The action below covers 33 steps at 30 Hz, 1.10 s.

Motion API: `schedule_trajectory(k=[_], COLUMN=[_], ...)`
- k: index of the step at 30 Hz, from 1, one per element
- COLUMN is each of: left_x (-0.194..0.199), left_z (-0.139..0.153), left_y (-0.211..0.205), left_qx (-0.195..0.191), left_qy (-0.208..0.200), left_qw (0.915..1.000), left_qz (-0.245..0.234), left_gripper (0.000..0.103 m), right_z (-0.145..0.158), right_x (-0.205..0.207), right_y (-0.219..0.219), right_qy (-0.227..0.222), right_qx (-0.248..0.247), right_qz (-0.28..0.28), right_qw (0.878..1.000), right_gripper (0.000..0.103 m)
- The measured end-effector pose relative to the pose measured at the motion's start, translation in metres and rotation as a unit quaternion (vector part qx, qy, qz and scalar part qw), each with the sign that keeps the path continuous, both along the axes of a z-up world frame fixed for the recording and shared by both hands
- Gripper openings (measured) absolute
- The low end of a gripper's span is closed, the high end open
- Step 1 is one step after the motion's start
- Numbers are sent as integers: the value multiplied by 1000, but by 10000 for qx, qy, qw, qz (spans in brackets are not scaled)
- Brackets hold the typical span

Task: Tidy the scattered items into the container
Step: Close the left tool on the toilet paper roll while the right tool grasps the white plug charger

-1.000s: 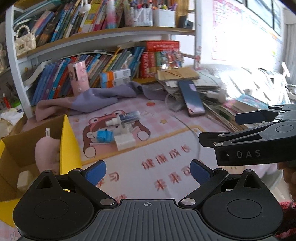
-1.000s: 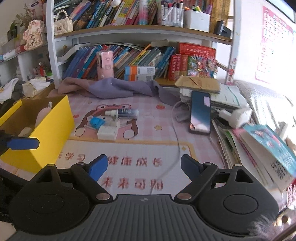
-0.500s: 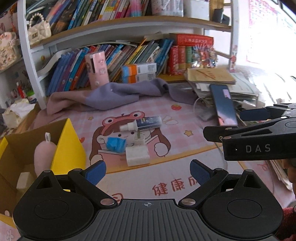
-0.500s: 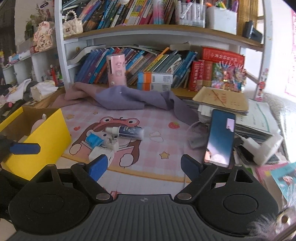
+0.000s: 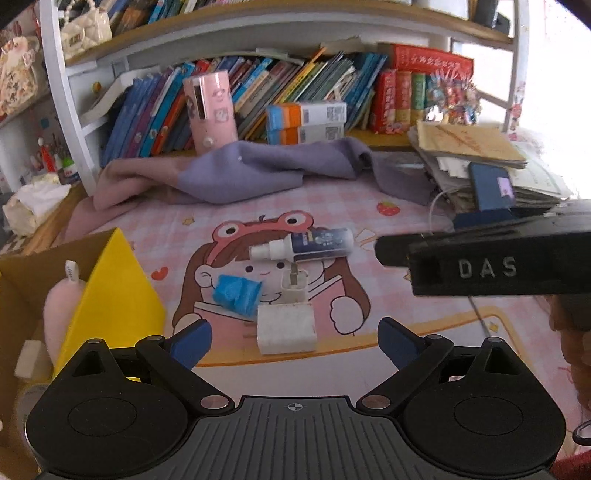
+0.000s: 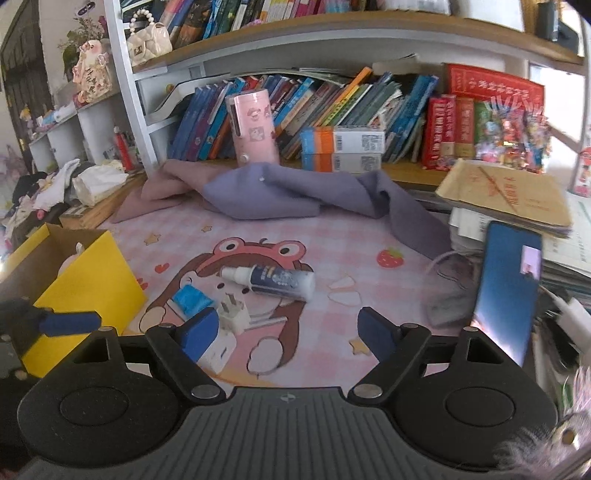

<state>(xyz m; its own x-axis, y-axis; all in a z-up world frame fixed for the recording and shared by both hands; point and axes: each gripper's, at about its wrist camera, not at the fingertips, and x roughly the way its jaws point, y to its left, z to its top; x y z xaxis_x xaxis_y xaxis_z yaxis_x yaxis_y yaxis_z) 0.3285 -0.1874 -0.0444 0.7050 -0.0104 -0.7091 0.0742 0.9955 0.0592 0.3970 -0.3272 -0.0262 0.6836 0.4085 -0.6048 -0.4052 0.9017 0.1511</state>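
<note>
I'm running both tongs over the pink cartoon mat (image 5: 369,192) on the surface. Left tongs (image 5: 293,339) are standing released, nothing between the blue pads. Right tongs (image 6: 288,330) are closing a little, still nothing between them, pads not pressing on anything.

Nearest, just beyond the left tongs, the white charger block (image 5: 286,326) is lying flat. Just behind it a white plug adapter (image 5: 293,286) is sitting, prongs facing away. Just left of that the crumpled blue packet (image 5: 236,295) is lying. A bit farther, the spray bottle (image 5: 314,243) is lying on its side, white nozzle pointing left. All four are clustered mid-mat, outside the container.

At near left the yellow box (image 5: 114,291) is standing open, a pink plush thing (image 5: 61,314) sticking up inside. In the right wrist view the same box (image 6: 92,273) is sitting left of the cluster.

At far right a phone (image 6: 509,288) is leaning on a paper stack. Farther back a purple cloth (image 5: 258,173) is lying bunched along the mat's far edge. Behind it a pink cylinder (image 5: 210,110) is standing upright before the bookshelf (image 5: 295,14).
</note>
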Motion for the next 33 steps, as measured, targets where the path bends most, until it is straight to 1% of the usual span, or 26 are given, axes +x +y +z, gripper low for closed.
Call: schedule_trajectory(k=[2, 4, 7, 8, 14, 17, 21, 23, 24, 25, 27, 33], left_x=[9, 17, 29, 32, 48, 54, 59, 60, 60, 59, 58, 53], left_z=[-7, -14, -26, -29, -44, -50, -55, -55, -56, -56, -55, -54], left_y=[1, 2, 5, 6, 6, 6, 8, 10, 12, 13, 16, 19], left_qx=[-49, -89, -119, -133, -172, -220, -210, -204, -187, -181, -272, -262], left_qy=[82, 160, 302, 330, 411, 461, 456, 435, 415, 395, 366, 411], left_qw=[9999, 9997, 9991, 9990, 9987, 9983, 9982, 9982, 9982, 9982, 9983, 9985], left_qz=[81, 143, 255, 275, 250, 269, 329, 372, 392, 403, 362, 261], left_gripper=[96, 93, 91, 89, 79, 77, 68, 65, 60, 59, 52, 51], right_z=[-4, -8, -16, -19, -33, -38, -46, -50, -52, -54, -59, -74], right_x=[10, 22, 38, 43, 66, 74, 79, 81, 82, 84, 88, 98], right_y=[3, 6, 14, 16, 29, 31, 38, 44, 48, 52, 60, 77], right_qy=[35, 140, 304, 370, 628, 720, 844, 851, 860, 867, 896, 1030], right_qx=[3, 45, 56, 49, 85, 50, 3, -6, -9, -18, -97, -351], right_qz=[94, 245, 503, 565, 860, 1029, 1315, 1456, 1508, 1552, 1636, 1817], right_qw=[9999, 9996, 9983, 9977, 9943, 9921, 9877, 9857, 9848, 9841, 9824, 9773], right_gripper=[77, 76, 72, 69, 62, 61, 59, 59, 59, 59, 57, 50])
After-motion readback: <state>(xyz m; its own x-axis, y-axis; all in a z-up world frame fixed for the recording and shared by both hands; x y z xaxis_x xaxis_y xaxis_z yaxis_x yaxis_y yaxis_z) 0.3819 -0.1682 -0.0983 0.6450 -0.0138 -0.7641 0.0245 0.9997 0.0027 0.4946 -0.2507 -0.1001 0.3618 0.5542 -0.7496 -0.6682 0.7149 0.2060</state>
